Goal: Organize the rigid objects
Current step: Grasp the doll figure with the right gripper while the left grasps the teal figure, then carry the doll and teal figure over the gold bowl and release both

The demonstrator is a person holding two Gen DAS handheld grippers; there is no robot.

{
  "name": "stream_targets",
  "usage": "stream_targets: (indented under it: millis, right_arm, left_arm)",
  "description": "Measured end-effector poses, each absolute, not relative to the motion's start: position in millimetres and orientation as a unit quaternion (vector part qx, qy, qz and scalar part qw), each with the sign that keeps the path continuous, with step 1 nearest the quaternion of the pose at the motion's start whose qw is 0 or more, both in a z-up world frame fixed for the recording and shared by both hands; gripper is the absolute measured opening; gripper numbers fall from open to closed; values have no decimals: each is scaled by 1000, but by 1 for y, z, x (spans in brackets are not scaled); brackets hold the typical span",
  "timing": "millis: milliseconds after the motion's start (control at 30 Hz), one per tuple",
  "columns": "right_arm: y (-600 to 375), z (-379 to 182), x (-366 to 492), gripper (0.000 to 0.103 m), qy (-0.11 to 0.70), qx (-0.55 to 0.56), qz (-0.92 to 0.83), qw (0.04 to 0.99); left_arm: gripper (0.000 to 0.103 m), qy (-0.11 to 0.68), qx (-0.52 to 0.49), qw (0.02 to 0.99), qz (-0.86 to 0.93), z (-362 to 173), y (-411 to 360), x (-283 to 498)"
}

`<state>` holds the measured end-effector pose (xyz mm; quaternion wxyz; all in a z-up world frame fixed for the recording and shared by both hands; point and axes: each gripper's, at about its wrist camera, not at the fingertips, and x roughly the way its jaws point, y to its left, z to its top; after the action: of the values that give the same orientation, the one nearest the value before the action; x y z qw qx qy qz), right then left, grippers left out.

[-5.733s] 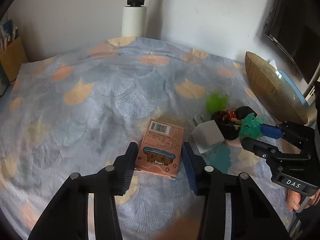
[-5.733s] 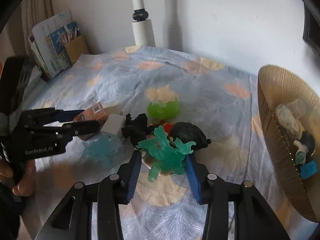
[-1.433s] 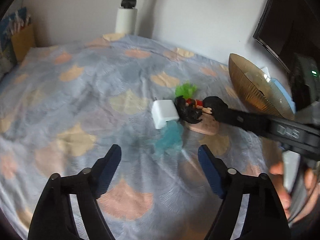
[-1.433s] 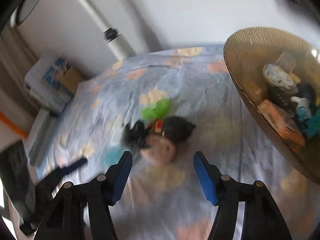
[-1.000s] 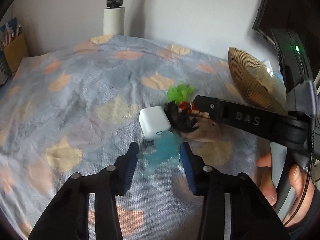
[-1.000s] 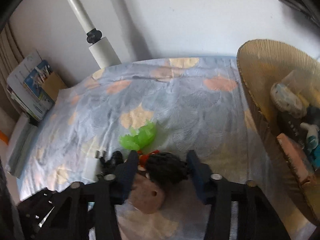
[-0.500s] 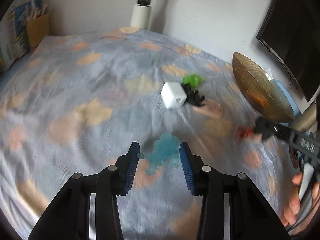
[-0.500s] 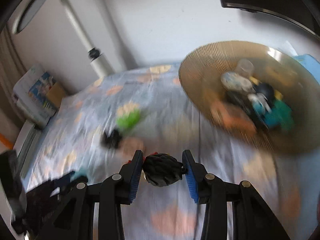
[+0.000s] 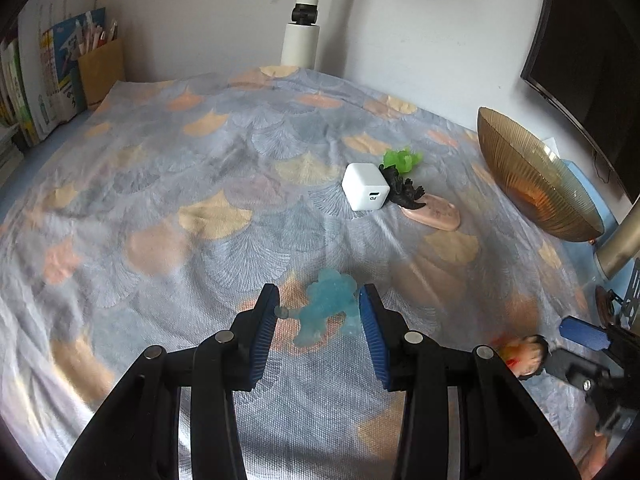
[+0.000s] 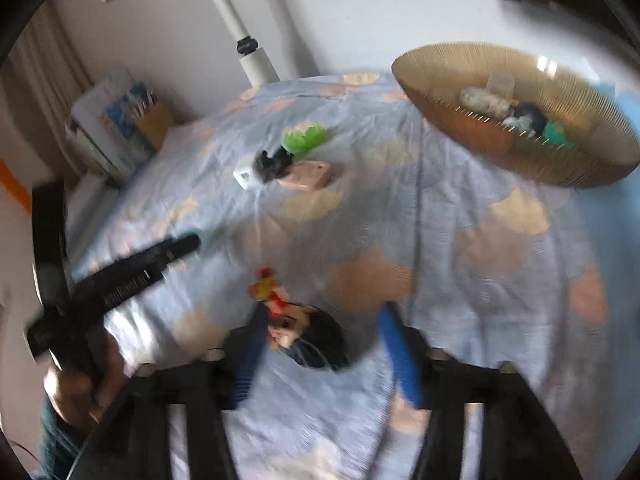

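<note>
My left gripper is shut on a translucent blue figure and holds it above the patterned cloth. My right gripper has opened in a blurred view; a black-haired doll figure lies against its left finger, with a gap to the right finger. The doll also shows in the left wrist view. On the cloth lie a white charger cube, a black figure, a green figure and a pink case. The amber bowl holds several items.
A white lamp post stands at the back wall. Books and a brown pen holder stand at the back left. A dark screen hangs at the right. The left gripper shows in the right wrist view.
The left gripper closed on the blue figure and lifted it back toward me. The right gripper carried the doll away from the pile, then its jaws widened around it.
</note>
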<state>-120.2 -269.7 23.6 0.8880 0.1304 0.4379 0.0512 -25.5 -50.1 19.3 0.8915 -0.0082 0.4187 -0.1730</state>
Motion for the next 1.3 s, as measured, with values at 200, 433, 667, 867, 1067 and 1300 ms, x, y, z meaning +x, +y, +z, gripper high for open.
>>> stream_targets:
  millis: [200, 433, 667, 867, 1067, 1300]
  right_arm:
    - [-257, 23, -127, 67, 449, 74, 90, 886]
    - [-240, 9, -107, 67, 464, 10, 104, 880]
    - [-229, 3, -97, 67, 465, -33, 115, 877]
    - [-226, 4, -102, 49, 453, -40, 129, 881]
    - [-233, 5, -112, 48, 446, -24, 132, 885]
    - [-281, 39, -135, 47, 416, 0, 91, 905]
  left_arm:
    - [39, 418, -9, 892, -173, 19, -49, -27]
    - [39, 409, -15, 893, -188, 22, -47, -29]
    - [39, 415, -13, 891, -183, 21, -50, -28]
    - [47, 437, -29, 880, -183, 15, -44, -21]
    - [44, 436, 3, 880, -187, 17, -57, -24]
    - [43, 397, 10, 893, -211, 53, -85, -33]
